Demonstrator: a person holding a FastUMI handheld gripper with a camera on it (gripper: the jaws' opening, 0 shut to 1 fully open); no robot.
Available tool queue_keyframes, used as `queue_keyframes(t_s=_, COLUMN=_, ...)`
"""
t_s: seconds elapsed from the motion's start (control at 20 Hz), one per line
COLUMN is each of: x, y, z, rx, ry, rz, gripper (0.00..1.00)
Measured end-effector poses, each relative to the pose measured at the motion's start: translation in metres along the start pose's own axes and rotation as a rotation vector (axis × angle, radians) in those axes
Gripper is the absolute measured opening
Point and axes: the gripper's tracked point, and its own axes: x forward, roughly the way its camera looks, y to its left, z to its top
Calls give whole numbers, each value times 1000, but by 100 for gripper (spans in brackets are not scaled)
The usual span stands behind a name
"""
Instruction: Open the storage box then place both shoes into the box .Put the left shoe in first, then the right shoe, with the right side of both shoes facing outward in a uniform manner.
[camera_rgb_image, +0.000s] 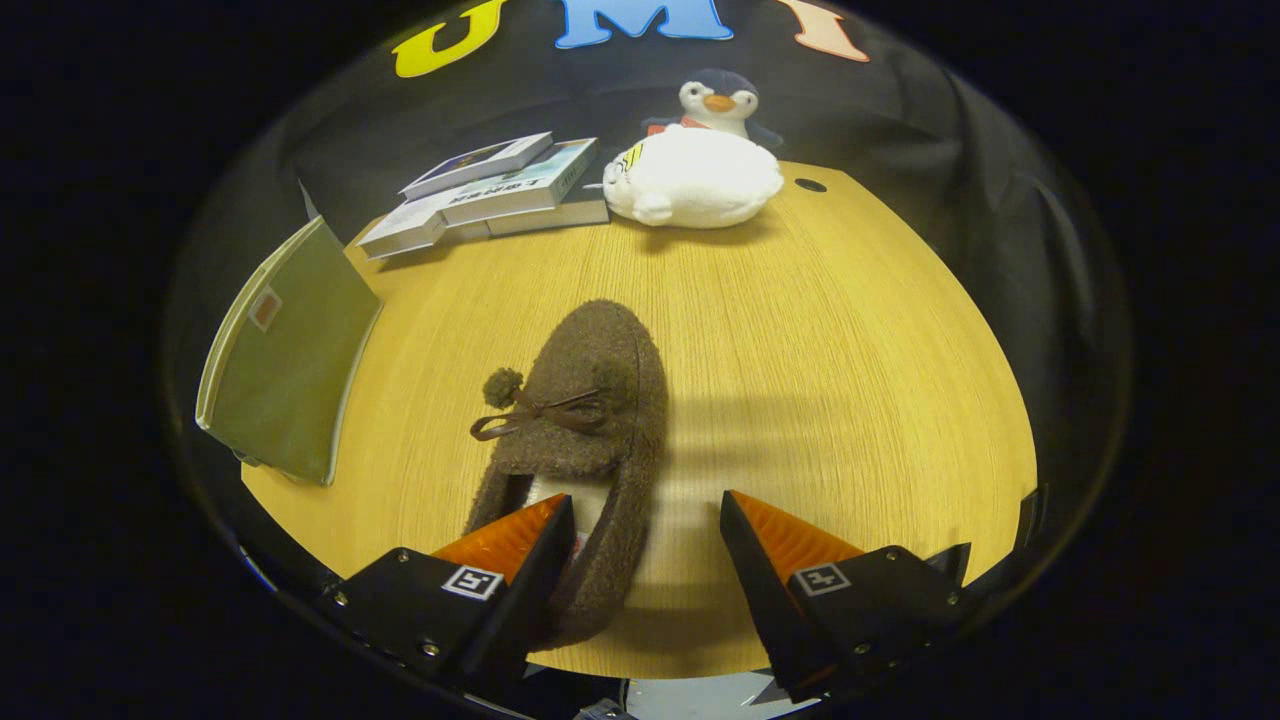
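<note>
Box (285, 375) stands at the desk's (850, 380) left edge, an olive fabric panel with pale trim, tilted, with a small tag near its upper corner; whether it is open or closed cannot be told. Behind it, toward the wall, lies a loose stack of books (495, 190). Further right a white plush (695, 180) rests on the desk, touching the books' end, with a penguin toy (718, 100) just behind it. Near the desk's middle lies a brown fuzzy shoe (590, 420) with a bow and pompoms, toe pointing away toward the books, heel nearest the gripper (645, 520). The gripper's fingers are spread wide and hold nothing: the left finger sits over the shoe's heel opening, while the right finger hangs over bare wood, apart from the shoe. A small dark hole (810, 185) marks the desk right of the plush.
</note>
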Motion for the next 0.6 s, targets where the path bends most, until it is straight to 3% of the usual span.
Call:
queue_keyframes(t_s=0.1, x=6, y=3, z=-2, rx=26, ry=20, rz=21, gripper=77)
queue_keyframes(t_s=0.2, x=6, y=11, z=-1, rx=44, ry=25, rz=64, gripper=75)
queue_keyframes(t_s=0.25, x=6, y=16, z=1, rx=71, ry=27, rz=83, gripper=67)
queue_keyframes(t_s=0.3, x=8, y=16, z=0, rx=84, ry=35, rz=81, gripper=40)
queue_keyframes(t_s=0.35, x=10, y=16, z=0, rx=87, ry=42, rz=77, gripper=32)
queue_keyframes(t_s=0.45, x=5, y=10, z=0, rx=69, ry=46, rz=35, gripper=31)
queue_keyframes(t_s=0.5, x=7, y=5, z=5, rx=103, ry=36, rz=23, gripper=5)
queue_keyframes(t_s=0.6, x=5, y=10, z=1, rx=139, ry=51, rz=27, gripper=4)
